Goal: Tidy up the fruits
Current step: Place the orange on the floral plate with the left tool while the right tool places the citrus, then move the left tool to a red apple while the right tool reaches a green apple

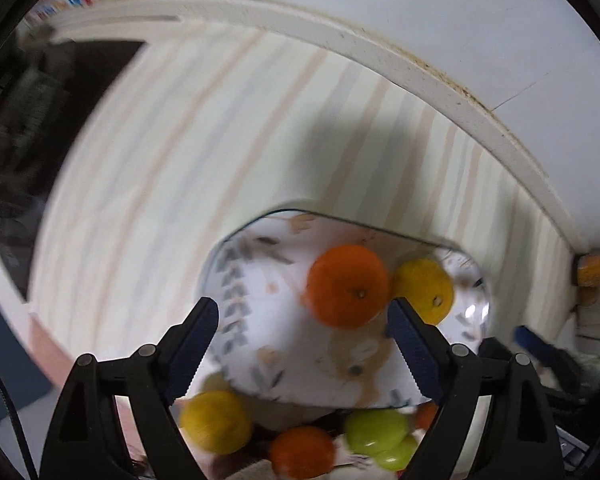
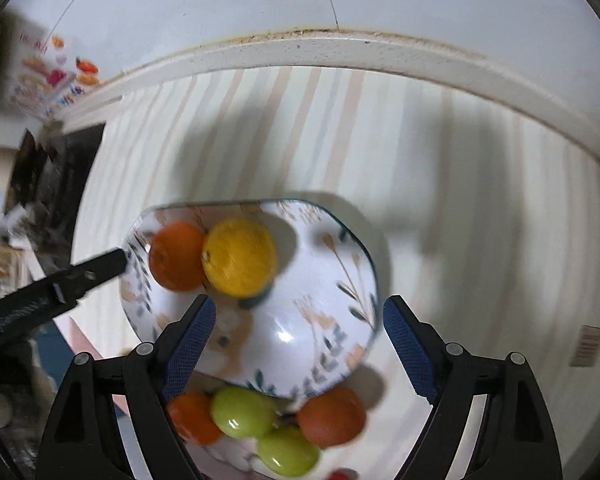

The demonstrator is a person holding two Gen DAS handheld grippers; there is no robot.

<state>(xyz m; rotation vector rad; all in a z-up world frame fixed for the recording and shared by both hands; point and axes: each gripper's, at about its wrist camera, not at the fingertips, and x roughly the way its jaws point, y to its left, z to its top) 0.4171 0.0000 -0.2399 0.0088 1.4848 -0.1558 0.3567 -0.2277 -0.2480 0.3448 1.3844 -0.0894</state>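
- My left gripper [image 1: 302,322] points down over the plate [image 1: 260,320]; its jaws stand apart with nothing clamped between them.
- Just ahead of its right finger sits an orange [image 1: 346,285] on the plate, and touching that, further right, a yellow citrus [image 1: 426,290].
- Below the left gripper, off the near edge of the plate, I see a second yellow fruit [image 1: 216,420], another orange [image 1: 302,456] and two green fruits [image 1: 376,430]; the picture is blurred there.
- My right gripper [image 2: 298,320] hangs over the same plate [image 2: 340,272], released as well, with only the plate's patterned surface between the blue pads [image 2: 192,344].
- From this side the orange [image 2: 176,256] and the yellow citrus [image 2: 240,256] lie ahead and to the left of the left finger, pressed against each other.
- The other gripper's black finger [image 2: 96,270] reaches in from the left, its tip just beside the plate rim near the orange.
- Beneath the right gripper lie two green fruits [image 2: 242,412] between two oranges [image 2: 332,416], off the plate's near edge.
- Everything rests on a pale striped cloth [image 2: 440,200] beside a white ledge [image 2: 340,52].
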